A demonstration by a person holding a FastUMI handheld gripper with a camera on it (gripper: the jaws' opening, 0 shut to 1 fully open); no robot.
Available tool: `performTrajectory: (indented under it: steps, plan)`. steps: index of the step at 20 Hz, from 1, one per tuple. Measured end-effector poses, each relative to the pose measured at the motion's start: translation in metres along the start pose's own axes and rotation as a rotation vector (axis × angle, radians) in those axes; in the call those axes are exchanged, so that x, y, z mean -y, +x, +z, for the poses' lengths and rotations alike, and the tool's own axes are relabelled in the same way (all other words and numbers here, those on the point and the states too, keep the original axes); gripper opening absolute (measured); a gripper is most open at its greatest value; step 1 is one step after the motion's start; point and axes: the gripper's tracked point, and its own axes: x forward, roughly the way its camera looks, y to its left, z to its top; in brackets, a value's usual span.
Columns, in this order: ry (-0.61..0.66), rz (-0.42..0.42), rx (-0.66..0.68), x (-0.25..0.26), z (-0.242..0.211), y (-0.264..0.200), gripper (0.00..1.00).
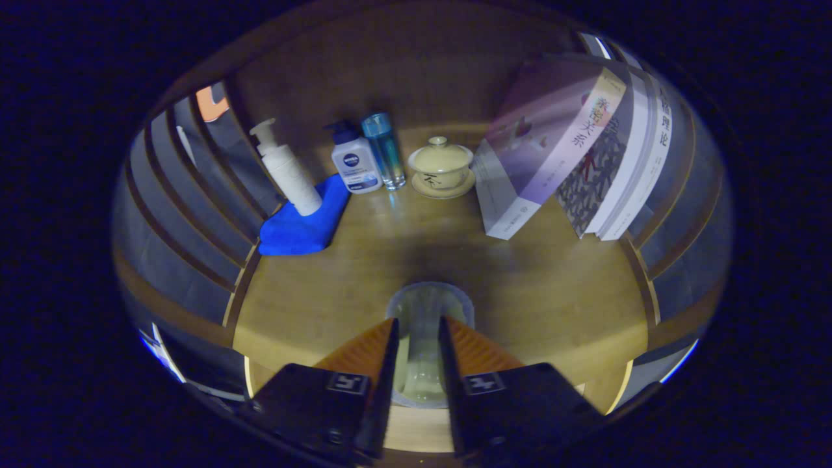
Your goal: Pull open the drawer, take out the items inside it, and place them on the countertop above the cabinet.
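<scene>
Above wooden countertop (364, 273), gripper (418, 325) jaws clamp clear glass (422, 312).

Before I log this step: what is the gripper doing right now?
Gripper: closed on a clear glass cup, both fingers pressing its sides, over the wooden countertop.
</scene>
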Motion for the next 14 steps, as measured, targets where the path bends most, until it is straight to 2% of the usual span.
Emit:
performTrajectory:
  steps: [4,7,9,10,14]
  plan:
    - [-0.016,0.019,0.134,-0.009,0.004,-0.016,0.79]
    - [0.005,0.040,0.242,-0.013,0.007,-0.042,0.78]
    - [-0.014,0.038,0.288,-0.012,-0.002,-0.061,0.84]
    - [-0.031,0.033,0.316,-0.011,-0.005,-0.070,0.91]
    - [-0.093,0.014,0.439,-0.012,-0.021,-0.117,0.92]
